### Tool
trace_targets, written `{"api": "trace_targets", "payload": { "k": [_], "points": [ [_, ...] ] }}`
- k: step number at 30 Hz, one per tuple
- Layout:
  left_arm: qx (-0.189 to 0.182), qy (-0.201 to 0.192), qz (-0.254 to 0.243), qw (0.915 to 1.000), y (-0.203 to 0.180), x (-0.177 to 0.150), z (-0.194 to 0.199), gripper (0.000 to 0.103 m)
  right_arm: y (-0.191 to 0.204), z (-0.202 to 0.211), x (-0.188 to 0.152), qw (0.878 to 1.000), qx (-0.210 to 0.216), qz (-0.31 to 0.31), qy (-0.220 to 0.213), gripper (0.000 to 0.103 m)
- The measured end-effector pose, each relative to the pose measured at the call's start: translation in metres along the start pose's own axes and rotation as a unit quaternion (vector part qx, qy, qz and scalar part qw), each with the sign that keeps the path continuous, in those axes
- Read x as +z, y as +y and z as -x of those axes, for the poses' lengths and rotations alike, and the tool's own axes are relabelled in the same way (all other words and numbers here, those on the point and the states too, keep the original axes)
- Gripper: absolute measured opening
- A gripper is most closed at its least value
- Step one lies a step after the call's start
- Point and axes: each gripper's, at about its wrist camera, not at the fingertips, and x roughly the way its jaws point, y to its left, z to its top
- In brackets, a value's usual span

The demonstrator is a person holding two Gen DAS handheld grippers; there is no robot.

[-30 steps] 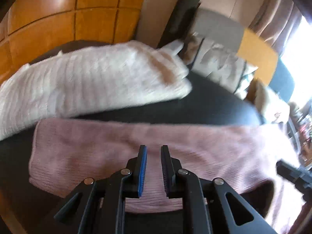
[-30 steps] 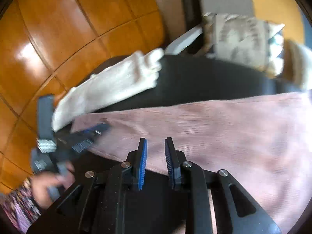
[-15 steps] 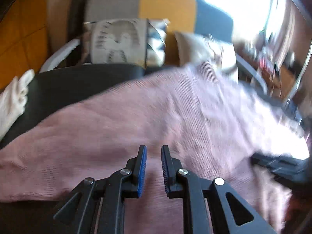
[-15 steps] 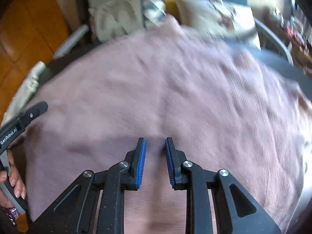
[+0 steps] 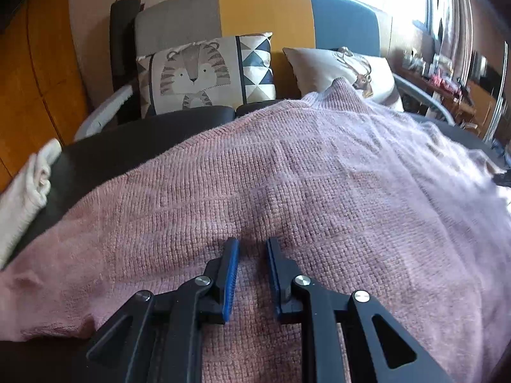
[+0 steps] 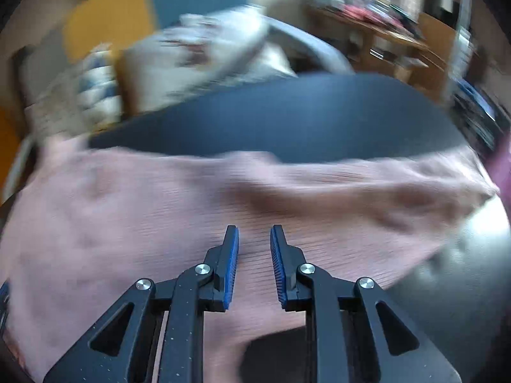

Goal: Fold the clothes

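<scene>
Dark tabletop [image 5: 105, 156] carries the pink knit sweater [image 5: 287, 185] across mid-frame, both the left gripper [image 5: 252, 245] and right gripper [image 6: 254, 233] hovering jaws apart, seemingly between folds, needing an edge to pinch.

The left wrist view sits low and close over the pink knitted sweater [image 5: 319, 191], facing the patchwork-backed sofa [image 5: 265, 6] in the upper frame. The right wrist view, blurred, looks across the same sweater [image 6: 127, 207] toward the black counter [image 6: 287, 118] at mid-frame.
</scene>
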Motion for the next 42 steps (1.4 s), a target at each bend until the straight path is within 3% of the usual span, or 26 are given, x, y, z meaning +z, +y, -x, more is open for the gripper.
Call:
{"api": "trace_targets", "payload": {
  "k": [1, 5, 8, 12, 15, 24, 27, 30, 32, 34, 35, 39, 42],
  "points": [
    [0.006, -0.001, -0.004, 1.0, -0.001, -0.001, 0.001, 0.017, -0.011, 0.0, -0.002, 1.0, 0.014, -0.013, -0.004, 0.02],
    [-0.002, -0.002, 0.005, 1.0, 0.007, -0.001, 0.0, 0.017, -0.02, 0.013, -0.015, 1.0, 0.006, 0.021, 0.014, 0.02],
    [-0.019, -0.001, 0.022, 0.9996, 0.014, 0.0, 0.0, 0.017, -0.024, 0.031, -0.002, 0.999, 0.043, 0.005, -0.019, 0.02],
    [-0.021, -0.001, 0.024, 0.9995, 0.014, 0.0, -0.001, 0.017, -0.029, 0.026, 0.031, 0.999, 0.024, -0.009, -0.023, 0.02],
    [-0.021, -0.001, 0.023, 0.9995, 0.014, 0.001, -0.001, 0.017, -0.032, -0.009, 0.043, 0.999, 0.005, -0.011, 0.034, 0.02],
    [-0.023, -0.002, 0.025, 0.9994, 0.015, 0.0, -0.002, 0.017, -0.032, -0.023, 0.05, 0.998, -0.037, -0.001, -0.043, 0.02],
    [-0.024, -0.002, 0.025, 0.9994, 0.015, 0.0, -0.002, 0.017, -0.045, -0.011, 0.056, 0.999, -0.007, 0.003, -0.038, 0.02],
    [-0.024, -0.002, 0.025, 0.9994, 0.015, 0.0, -0.001, 0.017, -0.081, 0.009, 0.062, 0.997, -0.036, -0.048, -0.05, 0.02],
    [-0.022, -0.002, 0.023, 0.9995, 0.015, 0.0, -0.001, 0.017, -0.101, 0.006, 0.064, 0.997, -0.039, -0.065, -0.013, 0.021],
    [-0.021, -0.002, 0.022, 0.9996, 0.015, 0.0, -0.001, 0.017, -0.119, -0.012, 0.063, 0.995, -0.046, -0.062, 0.058, 0.023],
    [-0.02, -0.002, 0.021, 0.9996, 0.014, 0.0, -0.001, 0.017, -0.121, -0.014, 0.062, 0.996, -0.046, -0.054, 0.062, 0.023],
    [-0.02, -0.002, 0.021, 0.9996, 0.014, 0.0, -0.001, 0.017, -0.128, -0.014, 0.066, 0.997, -0.05, -0.048, 0.035, 0.022],
    [-0.022, -0.002, 0.022, 0.9995, 0.015, 0.0, -0.001, 0.017, -0.148, -0.017, 0.075, 0.993, -0.054, -0.108, -0.01, 0.022]
  ]
}}
